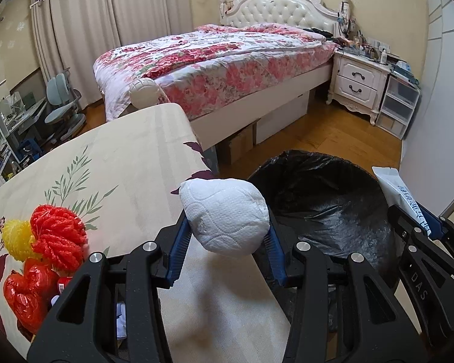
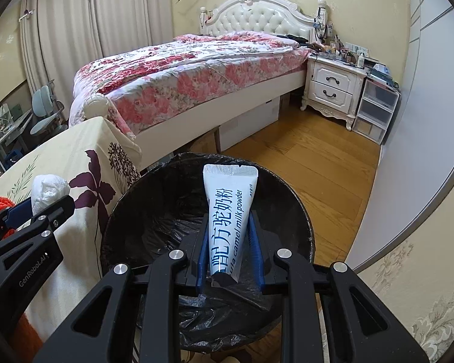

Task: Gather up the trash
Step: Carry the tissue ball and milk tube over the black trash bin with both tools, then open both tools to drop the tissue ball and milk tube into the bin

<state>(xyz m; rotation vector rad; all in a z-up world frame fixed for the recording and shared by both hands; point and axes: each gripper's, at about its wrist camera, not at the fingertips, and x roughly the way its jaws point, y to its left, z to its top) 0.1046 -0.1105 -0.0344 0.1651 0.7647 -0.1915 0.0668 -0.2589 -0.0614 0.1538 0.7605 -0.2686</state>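
My left gripper is shut on a crumpled white paper towel ball, held at the table's right edge beside the bin. It also shows in the right wrist view. My right gripper is shut on a white camel milk powder sachet and holds it over the open bin, which is lined with a black bag. The sachet and right gripper show at the right of the left wrist view, over the bin.
Red and yellow plastic wrappers lie on the floral tablecloth at the left. A bed, a white nightstand and plastic drawers stand beyond on a wooden floor.
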